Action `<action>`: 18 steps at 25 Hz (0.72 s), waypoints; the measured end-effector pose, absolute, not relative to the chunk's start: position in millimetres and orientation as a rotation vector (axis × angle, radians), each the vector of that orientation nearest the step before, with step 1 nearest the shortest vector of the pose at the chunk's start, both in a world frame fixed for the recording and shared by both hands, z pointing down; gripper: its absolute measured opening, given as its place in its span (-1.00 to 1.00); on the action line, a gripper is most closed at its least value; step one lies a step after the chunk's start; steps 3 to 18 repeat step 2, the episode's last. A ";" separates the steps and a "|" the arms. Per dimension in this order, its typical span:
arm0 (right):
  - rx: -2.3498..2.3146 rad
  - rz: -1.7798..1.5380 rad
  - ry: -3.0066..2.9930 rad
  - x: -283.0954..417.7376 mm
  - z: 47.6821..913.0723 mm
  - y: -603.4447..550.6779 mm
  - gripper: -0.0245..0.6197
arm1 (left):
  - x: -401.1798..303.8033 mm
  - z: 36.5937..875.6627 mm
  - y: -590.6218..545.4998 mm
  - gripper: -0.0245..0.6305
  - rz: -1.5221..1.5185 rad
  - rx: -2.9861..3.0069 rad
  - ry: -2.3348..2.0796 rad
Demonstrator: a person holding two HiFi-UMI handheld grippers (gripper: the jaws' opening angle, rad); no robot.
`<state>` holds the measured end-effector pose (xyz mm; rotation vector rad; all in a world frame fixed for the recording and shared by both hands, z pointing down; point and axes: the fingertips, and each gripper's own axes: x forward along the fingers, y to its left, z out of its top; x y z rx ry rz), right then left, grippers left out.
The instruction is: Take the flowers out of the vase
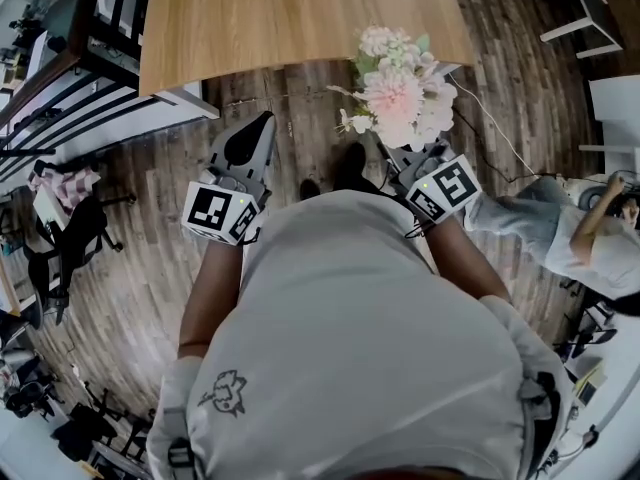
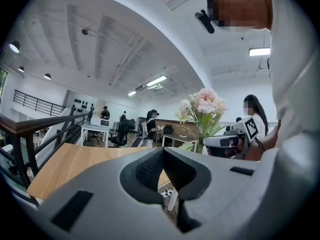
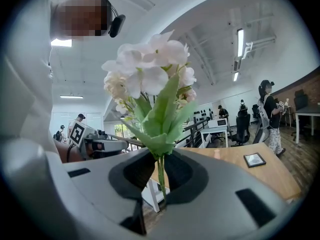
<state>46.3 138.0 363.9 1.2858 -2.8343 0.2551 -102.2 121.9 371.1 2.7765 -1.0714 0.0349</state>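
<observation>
The right tongs [image 3: 160, 170] are closed on the flowers [image 3: 150, 79], gripping them low on the green stalks and holding them upright in the air over the wood floor [image 1: 150, 258], just off the near edge of the surface [image 1: 270, 18]. The left tongs [image 2: 163, 153] are closed with nothing in them, apart from the flowers

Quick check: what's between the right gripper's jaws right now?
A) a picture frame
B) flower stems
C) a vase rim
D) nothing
B: in the right gripper view, the green flower stems run down between the jaws of the right gripper, which pinch them.
</observation>
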 end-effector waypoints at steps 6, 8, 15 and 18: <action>1.292 0.254 -2.833 51.7 361.6 136.7 -0.74 | -98.6 369.8 121.0 -0.91 0.030 2.774 -1.071; 1.292 0.254 -2.833 51.7 361.6 136.7 -0.74 | -98.6 369.8 121.0 -0.91 0.030 2.774 -1.071; 1.292 0.254 -2.833 51.7 361.6 136.7 -0.74 | -98.6 369.8 121.0 -0.91 0.030 2.774 -1.071; 1.292 0.254 -2.833 51.7 361.6 136.7 -0.74 | -98.6 369.8 121.0 -0.91 0.030 2.774 -1.071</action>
